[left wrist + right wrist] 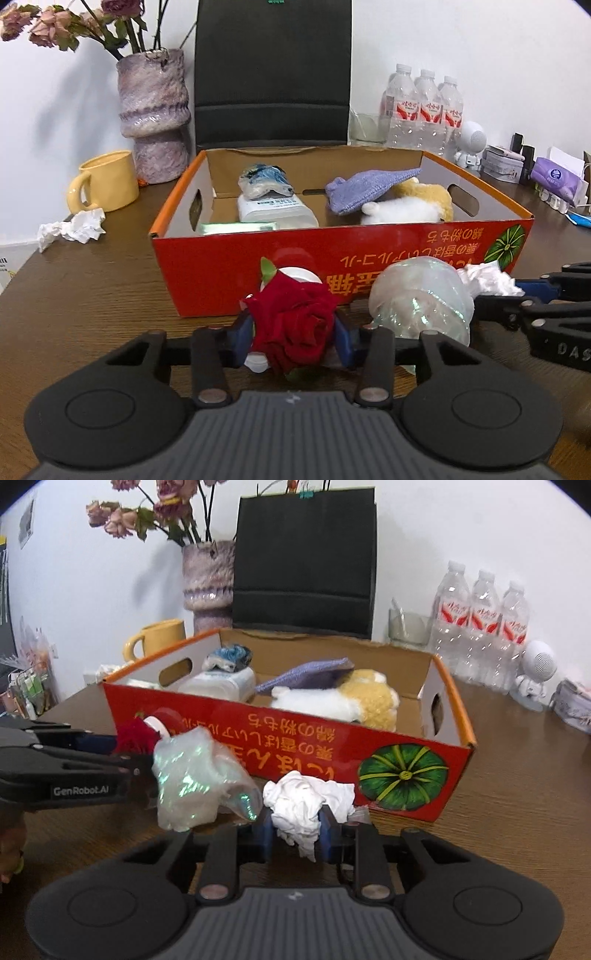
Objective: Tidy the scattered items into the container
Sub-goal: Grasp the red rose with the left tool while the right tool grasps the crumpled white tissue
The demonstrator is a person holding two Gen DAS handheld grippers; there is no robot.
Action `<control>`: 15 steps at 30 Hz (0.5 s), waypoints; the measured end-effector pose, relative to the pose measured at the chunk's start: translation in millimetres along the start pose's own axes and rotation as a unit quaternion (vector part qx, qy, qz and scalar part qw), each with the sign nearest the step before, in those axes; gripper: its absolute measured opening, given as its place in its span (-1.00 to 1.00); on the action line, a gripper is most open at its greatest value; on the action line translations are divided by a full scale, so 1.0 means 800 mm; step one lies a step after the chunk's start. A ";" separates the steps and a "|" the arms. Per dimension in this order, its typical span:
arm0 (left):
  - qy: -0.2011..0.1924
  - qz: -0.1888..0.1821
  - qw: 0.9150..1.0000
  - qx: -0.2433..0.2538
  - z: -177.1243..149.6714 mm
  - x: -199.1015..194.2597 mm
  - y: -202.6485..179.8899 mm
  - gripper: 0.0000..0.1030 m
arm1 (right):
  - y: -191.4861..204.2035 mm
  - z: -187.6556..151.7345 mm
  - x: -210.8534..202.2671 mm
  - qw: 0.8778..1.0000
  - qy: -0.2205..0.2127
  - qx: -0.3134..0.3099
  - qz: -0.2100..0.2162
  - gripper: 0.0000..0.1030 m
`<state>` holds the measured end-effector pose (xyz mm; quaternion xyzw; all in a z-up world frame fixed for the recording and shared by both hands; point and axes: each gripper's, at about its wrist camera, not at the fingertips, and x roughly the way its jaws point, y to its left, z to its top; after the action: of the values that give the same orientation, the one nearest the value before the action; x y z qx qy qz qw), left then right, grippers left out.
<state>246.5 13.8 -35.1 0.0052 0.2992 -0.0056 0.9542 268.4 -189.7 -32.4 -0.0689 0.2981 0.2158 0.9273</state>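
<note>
Left gripper (294,334) squeezes red rose (295,325), right gripper (295,829) squeezes white paper ball (308,803). Both sit on table (92,295) just beside red box (406,266) front wall, ready for lifting in. Shiny wrap (192,779) waits between.

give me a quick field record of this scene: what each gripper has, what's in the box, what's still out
left hand-held gripper: shut on red rose
right hand-held gripper: shut on crumpled white tissue
container: red cardboard box, open top
in box: purple knit cloth, plush toy, white bottle
still on table: iridescent plastic wrap, crumpled paper by yellow mug
</note>
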 end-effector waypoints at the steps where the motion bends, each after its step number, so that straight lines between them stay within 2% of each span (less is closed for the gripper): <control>1: -0.002 0.000 1.000 0.001 -0.001 -0.002 0.000 -0.13 | -0.002 -0.001 -0.003 1.000 -0.004 0.003 0.001 -0.55; 9: -0.037 -0.012 0.999 -0.038 -0.004 -0.046 0.016 -0.13 | -0.008 -0.007 -0.026 0.999 -0.022 0.024 0.009 -0.56; 15: -0.047 -0.022 0.997 -0.063 -0.014 -0.087 0.031 -0.13 | -0.009 -0.019 -0.058 0.999 -0.038 0.033 0.017 -0.56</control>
<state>183.3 38.9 -4.4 -0.0617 0.2534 -0.0083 0.9654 229.4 -216.5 -17.5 -0.0246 0.2711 0.2238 0.9358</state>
